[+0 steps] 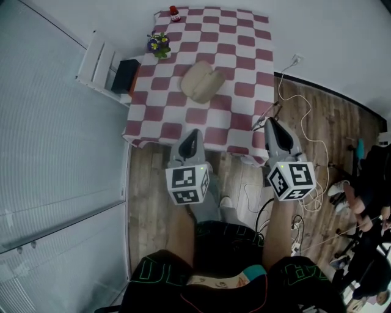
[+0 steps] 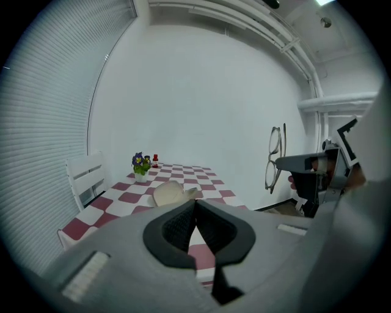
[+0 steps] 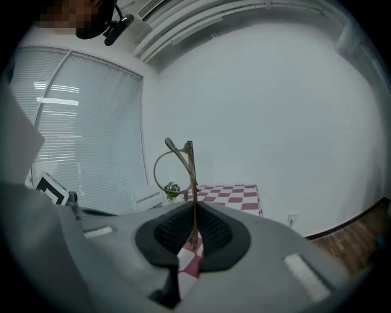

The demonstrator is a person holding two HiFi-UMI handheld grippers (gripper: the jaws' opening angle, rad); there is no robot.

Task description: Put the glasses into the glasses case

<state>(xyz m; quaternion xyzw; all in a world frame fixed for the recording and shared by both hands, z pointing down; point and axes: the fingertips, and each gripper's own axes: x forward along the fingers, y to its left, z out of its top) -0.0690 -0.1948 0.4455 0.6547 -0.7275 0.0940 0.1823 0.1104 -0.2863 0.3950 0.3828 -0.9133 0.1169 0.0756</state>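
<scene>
Your right gripper (image 3: 194,214) is shut on one temple arm of the thin-rimmed, round-lens metal glasses (image 3: 192,183); the arm runs between the pads from 6 to 12 o'clock, and the lenses stand above the jaws, clear of the table.

Your left gripper (image 2: 195,206) has its jaws pressed together with nothing between them.

In the head view, the beige clamshell glasses case (image 1: 203,81) lies on the table with the red-and-white checked cloth (image 1: 244,55); it sits near the middle of the cloth and appears to lie open, with nothing seen inside; its long axis cannot be fixed from these views.

From the right gripper, the case lies at about 10 o'clock, well apart, and both grippers hang at the near table edge; from the left gripper it lies at 12 o'clock, and the left gripper is the nearer of the two.

Judged from this, the glasses must travel forward and to your left, then tip from upright to flat over the case.

A small pot of purple and yellow flowers (image 1: 159,44) and a small red bottle (image 1: 175,12) stand at the far edge, well apart from the case.
</scene>
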